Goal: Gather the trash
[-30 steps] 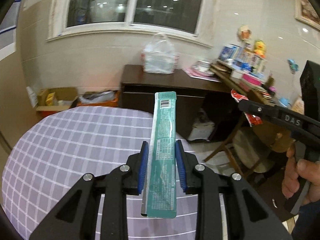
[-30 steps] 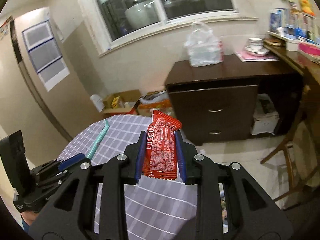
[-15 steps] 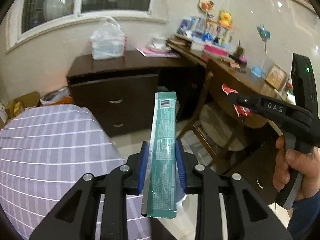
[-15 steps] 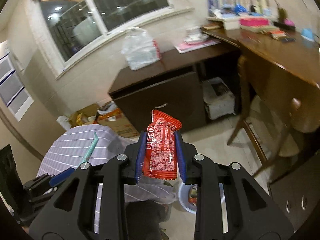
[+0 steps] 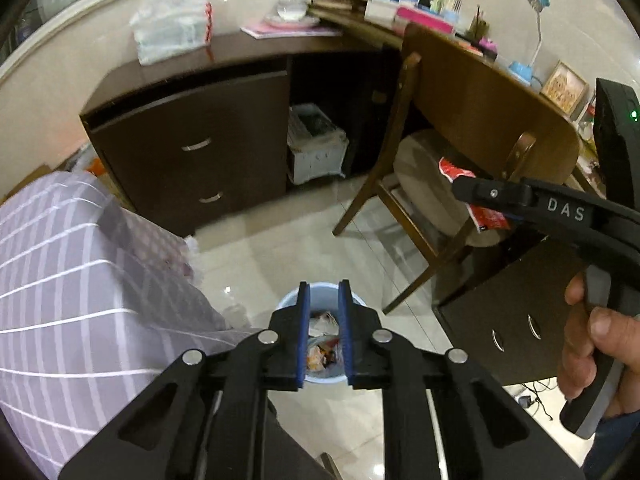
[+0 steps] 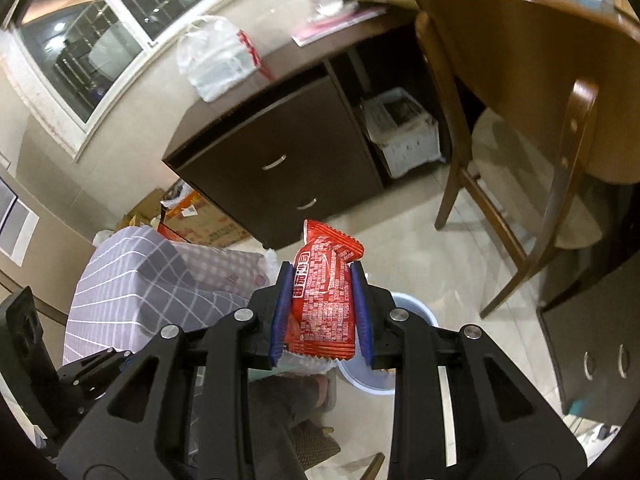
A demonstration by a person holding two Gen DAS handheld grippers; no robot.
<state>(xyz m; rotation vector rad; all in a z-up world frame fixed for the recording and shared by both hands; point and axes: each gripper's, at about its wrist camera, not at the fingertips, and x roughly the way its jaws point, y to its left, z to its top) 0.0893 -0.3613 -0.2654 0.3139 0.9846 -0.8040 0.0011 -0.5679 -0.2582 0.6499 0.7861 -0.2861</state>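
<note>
Teal packet gone, one red wrapper (image 6: 323,300), one bin (image 5: 289,300)

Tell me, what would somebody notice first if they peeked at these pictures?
Probably the bright red snack wrapper, squeezed between the right gripper's blue pads above the floor. Next, the pale blue trash bin on the shiny floor beside the striped table, seen through the left gripper, whose jaws are closing with nothing between them.
</note>
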